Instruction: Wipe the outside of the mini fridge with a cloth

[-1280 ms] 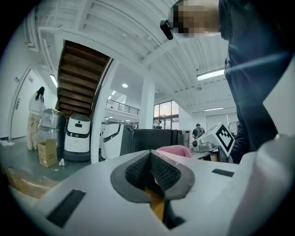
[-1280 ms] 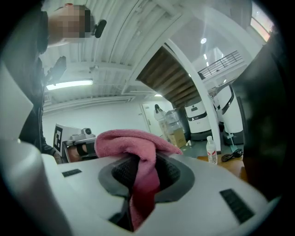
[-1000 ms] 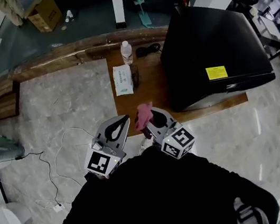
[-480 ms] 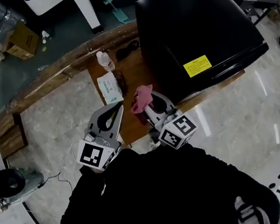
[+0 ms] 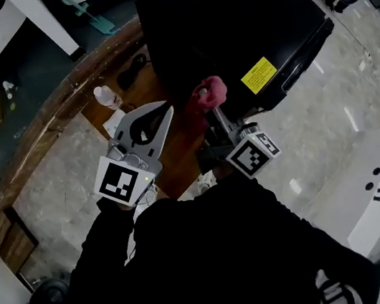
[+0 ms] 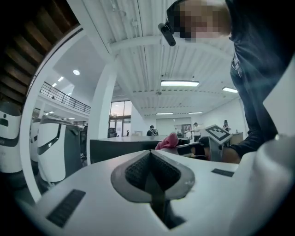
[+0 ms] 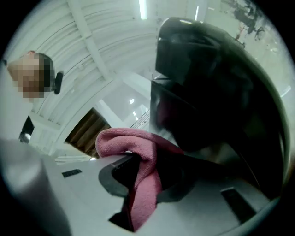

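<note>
The right gripper [image 5: 213, 111] is clamped on a pink cloth [image 5: 210, 91], which bunches above its jaws and hangs down between them in the right gripper view [image 7: 138, 179]. In the head view the cloth sits at the near left edge of the black mini fridge [image 5: 239, 15], just beside the yellow label [image 5: 258, 74] on its top; whether cloth and fridge touch cannot be told. The fridge's dark side fills the right of the right gripper view [image 7: 216, 92]. The left gripper [image 5: 164, 110] hovers to the left over the wooden tabletop [image 5: 180, 158], well apart from the fridge, with its jaws pressed together on nothing [image 6: 150, 156]. A water bottle [image 5: 106, 97] stands on the tabletop beyond the left gripper. The person's dark sleeves fill the lower head view.
</note>
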`<state>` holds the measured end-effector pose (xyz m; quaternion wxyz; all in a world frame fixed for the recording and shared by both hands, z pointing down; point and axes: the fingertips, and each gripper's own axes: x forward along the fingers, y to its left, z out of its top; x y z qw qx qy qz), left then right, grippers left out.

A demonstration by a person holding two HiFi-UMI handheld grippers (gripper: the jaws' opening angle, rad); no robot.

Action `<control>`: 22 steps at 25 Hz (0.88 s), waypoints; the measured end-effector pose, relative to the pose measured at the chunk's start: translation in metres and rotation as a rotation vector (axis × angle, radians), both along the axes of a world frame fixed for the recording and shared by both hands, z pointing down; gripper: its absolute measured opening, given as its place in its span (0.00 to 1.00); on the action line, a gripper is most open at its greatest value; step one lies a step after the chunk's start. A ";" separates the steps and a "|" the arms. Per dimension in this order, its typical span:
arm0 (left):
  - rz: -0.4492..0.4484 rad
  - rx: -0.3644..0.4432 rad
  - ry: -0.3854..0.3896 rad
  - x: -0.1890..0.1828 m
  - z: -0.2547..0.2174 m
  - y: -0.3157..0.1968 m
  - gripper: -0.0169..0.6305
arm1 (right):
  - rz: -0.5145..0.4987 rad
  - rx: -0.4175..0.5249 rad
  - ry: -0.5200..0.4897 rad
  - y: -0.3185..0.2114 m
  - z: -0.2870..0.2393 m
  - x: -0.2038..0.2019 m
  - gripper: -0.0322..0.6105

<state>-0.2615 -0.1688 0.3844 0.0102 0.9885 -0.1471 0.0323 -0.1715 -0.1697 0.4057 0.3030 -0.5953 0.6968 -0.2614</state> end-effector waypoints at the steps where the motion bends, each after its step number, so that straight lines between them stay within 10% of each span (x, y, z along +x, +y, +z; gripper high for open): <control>1: 0.034 0.003 0.006 0.002 0.000 -0.006 0.03 | 0.038 0.006 -0.017 -0.003 -0.004 0.005 0.19; 11: 0.209 0.010 0.093 0.023 -0.005 -0.065 0.03 | 0.239 -0.010 -0.197 -0.026 0.005 0.028 0.19; 22: 0.301 -0.022 0.073 0.052 0.024 -0.074 0.03 | 0.226 -0.074 -0.495 -0.036 0.058 0.042 0.18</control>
